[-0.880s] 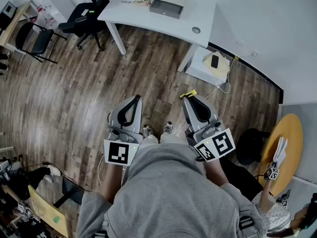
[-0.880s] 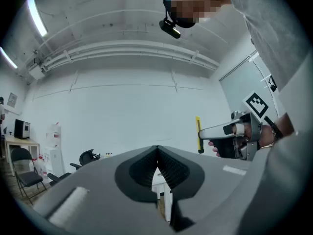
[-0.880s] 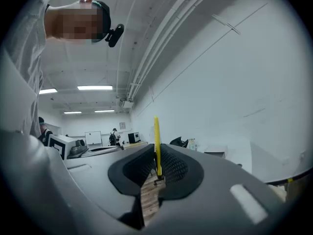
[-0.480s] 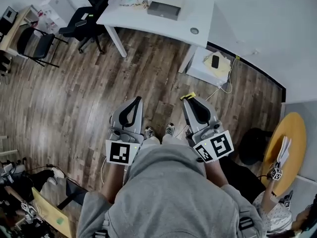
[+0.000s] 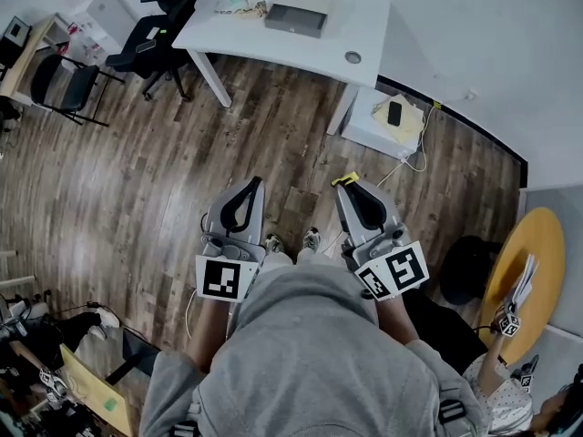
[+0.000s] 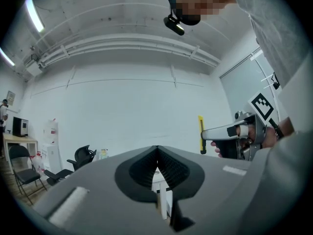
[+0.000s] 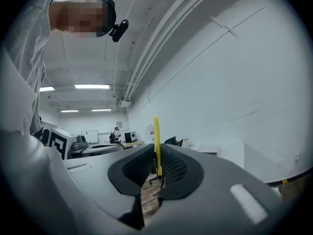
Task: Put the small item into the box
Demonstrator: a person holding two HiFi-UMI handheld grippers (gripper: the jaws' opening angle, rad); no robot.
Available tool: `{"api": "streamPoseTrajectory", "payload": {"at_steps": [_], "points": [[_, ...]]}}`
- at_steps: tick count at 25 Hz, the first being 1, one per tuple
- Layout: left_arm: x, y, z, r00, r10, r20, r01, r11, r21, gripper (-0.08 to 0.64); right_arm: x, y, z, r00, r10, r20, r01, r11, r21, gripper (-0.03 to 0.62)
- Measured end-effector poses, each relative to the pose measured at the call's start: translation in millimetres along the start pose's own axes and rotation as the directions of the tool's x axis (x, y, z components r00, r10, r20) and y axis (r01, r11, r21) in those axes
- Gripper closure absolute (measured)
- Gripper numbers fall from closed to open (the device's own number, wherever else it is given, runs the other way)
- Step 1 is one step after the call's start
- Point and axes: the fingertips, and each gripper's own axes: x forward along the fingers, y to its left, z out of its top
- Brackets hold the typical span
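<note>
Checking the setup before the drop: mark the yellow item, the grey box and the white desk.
yellow item (image 7: 156, 141): right gripper view, middle of the strip.
grey box (image 5: 297, 18): head view, top face.
white desk (image 5: 362, 18): head view, bare tabletop.

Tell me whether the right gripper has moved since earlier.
Yes, slightly: the right gripper, clamping the yellow strip, has drawn back from the white cabinet, toward the person.

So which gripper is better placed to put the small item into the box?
Right. The right gripper is shut on the thin yellow item; the left gripper has its jaws together with nothing between. The grey box on the white table lies far ahead of both.
</note>
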Motion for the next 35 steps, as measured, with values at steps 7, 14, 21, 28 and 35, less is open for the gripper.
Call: {"api": "streamPoseTrajectory", "payload": {"at_steps": [7, 14, 21, 28, 35], "points": [[13.5, -15.1, 2.6, 0.999, 0.045, 0.019, -0.045, 0.999, 0.007, 0.557, -10.4, -25.7, 3.8, 0.999, 0.028, 0.017, -0.028, 0.999, 0.035, 0.535], [26.0, -33.0, -0.2, 0.998, 0.063, 0.014, -0.062, 0.998, -0.004, 0.557, -19.1, -50.2, 4.3, 0.999, 0.039, 0.004, -0.039, 0.999, 0.024, 0.534], [41.5, -23.4, -4.8, 0.997, 0.072, 0.006, -0.072, 0.997, -0.005, 0.557, -3.2, -60.9, 2.9, 0.999, 0.046, 0.004, -0.046, 0.999, 0.026, 0.534], [70.6, -0.7, -4.9, 0.999, 0.050, 0.016, -0.050, 0.999, -0.001, 0.557, 24.9, -82.8, 6.7, 1.000, 0.010, 0.017, -0.010, 1.000, 0.023, 0.534], [108.4, 27.5, -13.6, 1.000, 0.024, 0.006, -0.024, 1.000, -0.016, 0.557, 60.7, -99.4, 6.4, 1.000, -0.015, 0.001, 0.015, 1.000, 0.021, 0.534]]}}
